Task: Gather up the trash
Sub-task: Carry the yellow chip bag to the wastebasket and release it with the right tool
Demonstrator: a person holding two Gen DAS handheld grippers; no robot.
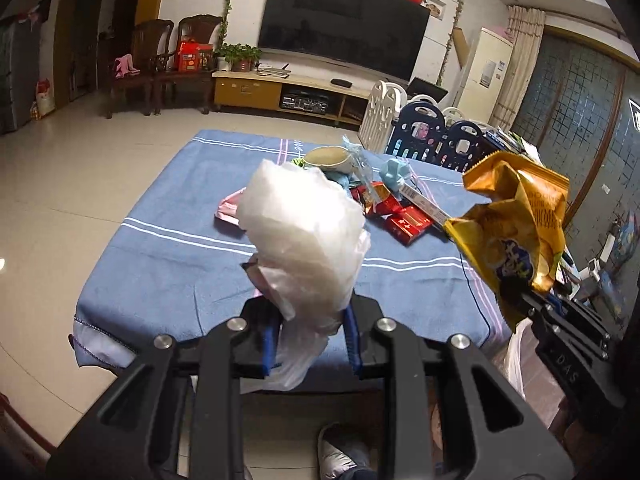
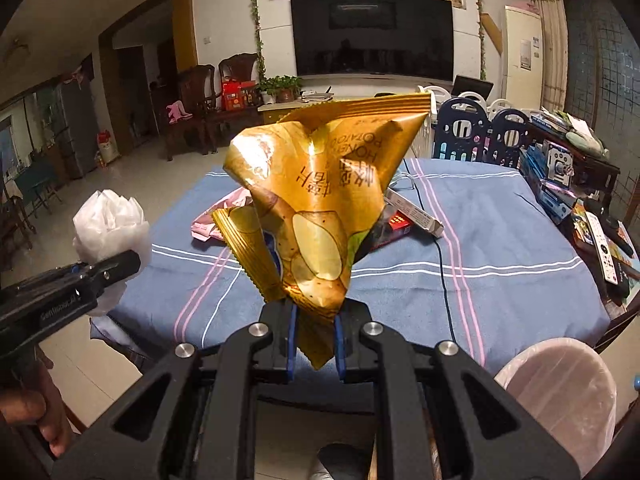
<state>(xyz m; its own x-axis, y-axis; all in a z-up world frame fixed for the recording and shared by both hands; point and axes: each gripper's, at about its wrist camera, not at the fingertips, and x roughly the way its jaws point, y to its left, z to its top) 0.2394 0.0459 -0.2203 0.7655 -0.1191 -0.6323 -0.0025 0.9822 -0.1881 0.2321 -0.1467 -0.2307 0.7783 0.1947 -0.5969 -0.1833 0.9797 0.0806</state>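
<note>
Blue tablecloth point(image 2: 500, 240) below; right fingers point(image 2: 314, 340) grip "HONEY POTATO" chip bag point(image 2: 320, 208), left fingers point(image 1: 310, 332) clamp white plastic bag point(image 1: 304, 232).

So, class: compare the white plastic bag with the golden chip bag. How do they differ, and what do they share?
The white plastic bag is plain and translucent; the golden chip bag is shiny, printed foil.
The plastic bag is bunched into a soft ball; the chip bag is creased into sharp folds.
The left hand-held gripper holds the plastic bag; the right hand-held gripper holds the chip bag.
Both are held above the table.
</note>
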